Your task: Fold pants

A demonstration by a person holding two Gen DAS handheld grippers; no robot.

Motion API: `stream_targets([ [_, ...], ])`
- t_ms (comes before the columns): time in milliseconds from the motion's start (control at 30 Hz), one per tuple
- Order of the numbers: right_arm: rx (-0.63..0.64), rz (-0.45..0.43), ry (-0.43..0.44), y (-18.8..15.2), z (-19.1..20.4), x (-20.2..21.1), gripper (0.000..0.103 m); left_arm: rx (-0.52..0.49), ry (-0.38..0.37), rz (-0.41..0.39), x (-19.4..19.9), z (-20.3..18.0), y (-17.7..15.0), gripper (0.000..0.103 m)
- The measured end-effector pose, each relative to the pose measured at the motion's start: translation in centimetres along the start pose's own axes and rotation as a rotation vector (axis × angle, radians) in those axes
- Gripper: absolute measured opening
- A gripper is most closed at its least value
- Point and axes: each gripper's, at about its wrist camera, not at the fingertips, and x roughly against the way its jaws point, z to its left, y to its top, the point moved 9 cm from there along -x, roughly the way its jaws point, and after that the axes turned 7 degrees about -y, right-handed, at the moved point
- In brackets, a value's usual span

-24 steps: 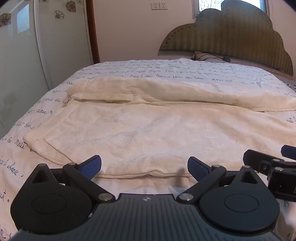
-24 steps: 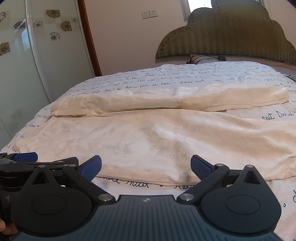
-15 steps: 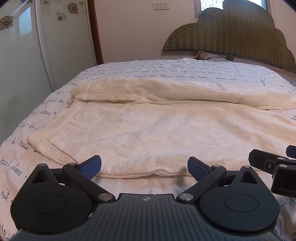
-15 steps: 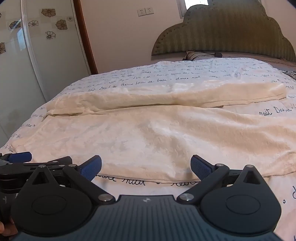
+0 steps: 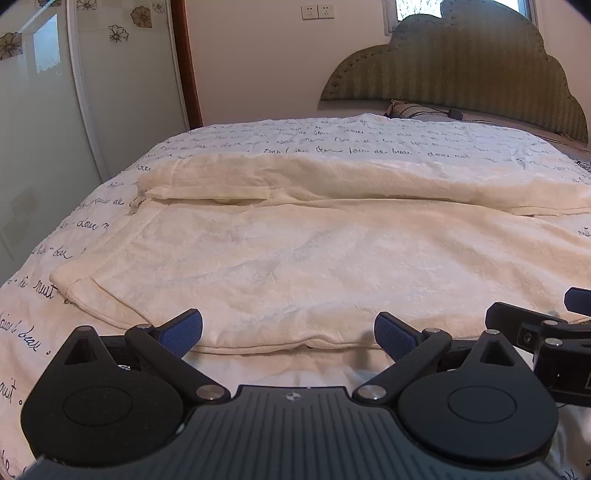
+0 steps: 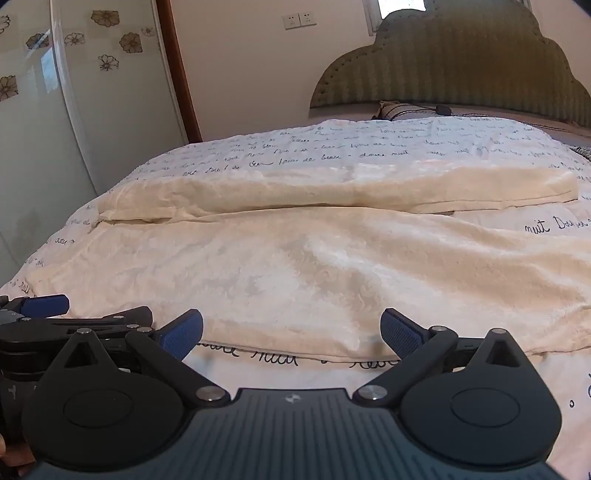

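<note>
The cream fleece pants (image 5: pixel 314 266) lie spread flat across the bed (image 5: pixel 369 144), lengthwise from left to right. One leg is nearest me, the other lies just beyond it, toward the headboard (image 5: pixel 461 66). The waistband end is at the left, where I can see a hem and what looks like a pocket seam. The near long edge runs just ahead of both tools, which I judge is why I hold them here: that edge is the natural one to pick up and carry over onto the far leg.

My left gripper (image 5: pixel 288 328) hangs low over the near edge with its fingers spread wide and nothing between them; the blue pads stand above the cloth hem, not pressing on it. My right gripper (image 6: pixel 291 328) sits just beside it, further toward the cuff end, its fingers equally wide and empty. In each view the other tool shows at the frame's side, so the two are close together and roughly level, both tilted down at the fabric.

Around the pants, the white duvet printed with script carries everything. A pillow (image 5: pixel 410 109) rests at the headboard, a glass wardrobe door (image 5: pixel 40 122) with flower decals stands to the left, and wall sockets (image 5: pixel 317 12) sit high on the far wall.

I judge the fold not yet begun.
</note>
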Motion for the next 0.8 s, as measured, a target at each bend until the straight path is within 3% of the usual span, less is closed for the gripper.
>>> stream_targets([
  [800,0.001,0.003,0.006,-0.27,0.4,-0.03,0.103,0.009,-0.001,0.013,-0.36,0.05,-0.31,0.101],
])
